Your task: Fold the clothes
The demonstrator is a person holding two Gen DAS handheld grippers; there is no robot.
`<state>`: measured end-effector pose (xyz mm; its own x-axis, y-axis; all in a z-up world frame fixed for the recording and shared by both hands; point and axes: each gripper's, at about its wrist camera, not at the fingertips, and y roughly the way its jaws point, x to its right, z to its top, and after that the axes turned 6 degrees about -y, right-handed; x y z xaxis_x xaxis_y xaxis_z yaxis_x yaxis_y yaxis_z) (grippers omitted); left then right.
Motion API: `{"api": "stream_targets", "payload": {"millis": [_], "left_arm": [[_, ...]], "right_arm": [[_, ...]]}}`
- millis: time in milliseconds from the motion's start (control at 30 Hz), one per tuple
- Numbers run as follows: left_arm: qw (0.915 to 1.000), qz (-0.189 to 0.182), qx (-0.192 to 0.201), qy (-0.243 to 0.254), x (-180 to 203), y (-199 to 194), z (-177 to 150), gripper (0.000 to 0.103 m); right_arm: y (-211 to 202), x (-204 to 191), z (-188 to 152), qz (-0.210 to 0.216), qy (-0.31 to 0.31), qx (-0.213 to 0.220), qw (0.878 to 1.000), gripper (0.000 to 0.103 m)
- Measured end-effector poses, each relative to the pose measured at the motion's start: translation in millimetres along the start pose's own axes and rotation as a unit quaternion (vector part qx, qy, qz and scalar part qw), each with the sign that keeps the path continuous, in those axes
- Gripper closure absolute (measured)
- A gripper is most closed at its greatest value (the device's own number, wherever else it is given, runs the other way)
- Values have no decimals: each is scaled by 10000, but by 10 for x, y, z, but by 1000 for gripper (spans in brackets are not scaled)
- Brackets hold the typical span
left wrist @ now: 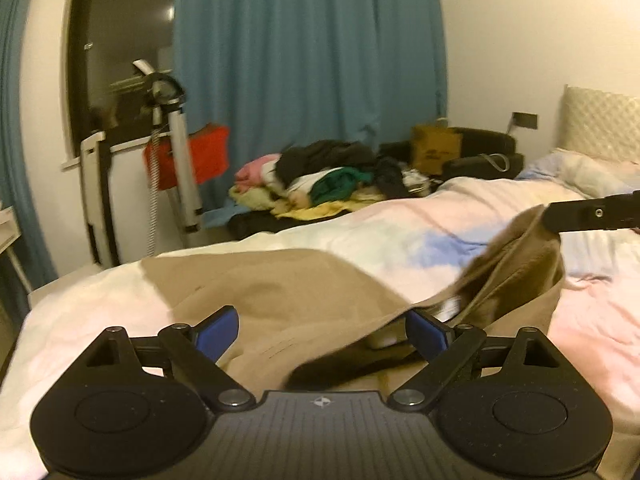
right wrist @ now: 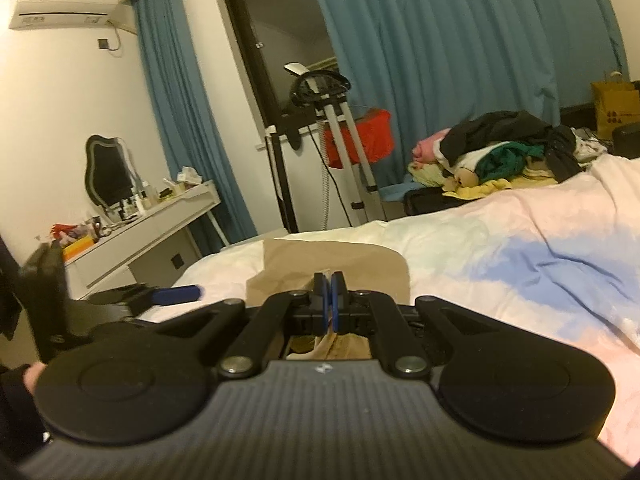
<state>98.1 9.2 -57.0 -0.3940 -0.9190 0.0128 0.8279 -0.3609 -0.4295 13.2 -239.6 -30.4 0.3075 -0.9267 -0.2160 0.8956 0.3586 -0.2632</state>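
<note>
Bed [left wrist: 400, 236]: tan garment [left wrist: 280, 292] spread across it, one edge lifted at right.

Risk: only the right gripper [right wrist: 330, 294] has it, so a pull could drag the flat part into creases; a thin pinch may slip.

Right gripper: jaws clamped on the lifted edge, aimed slightly down.

Left gripper [left wrist: 322, 334]: jaws wide, low over the cloth, gripping nothing.

Legible text: none. Yellow paper bag [right wrist: 615, 107], at 2 o'clock in the right wrist view: dark print, too blurred to read.
</note>
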Motion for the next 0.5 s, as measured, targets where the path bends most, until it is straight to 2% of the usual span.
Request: {"api": "stream_targets", "payload": {"millis": [67, 167, 267, 333, 400, 500], "left_arm": [[9998, 48, -90, -186, 37, 117, -17, 11], [9967, 539, -161, -590, -68, 214, -36, 11], [9862, 924, -260, -1347, -350, 202, -25, 11], [9754, 1305, -307, -1749, -538, 143, 2, 13], [9691, 1578, -250, -1879, -676, 15, 39, 13], [9656, 1777, -15, -1898, -798, -235, 93, 13]], "right_arm": [[-18, -37, 0, 25, -86, 27, 10000, 98], [-46, -92, -18, 22, -275, 64, 9996, 98], [-63, -137, -45, -77, -430, 72, 9990, 98], [-62, -146, -71, -229, -516, 41, 9984, 98], [-30, -120, -110, -465, -587, -79, 9972, 98], [35, -24, -164, -678, -466, -349, 9960, 99]]}}
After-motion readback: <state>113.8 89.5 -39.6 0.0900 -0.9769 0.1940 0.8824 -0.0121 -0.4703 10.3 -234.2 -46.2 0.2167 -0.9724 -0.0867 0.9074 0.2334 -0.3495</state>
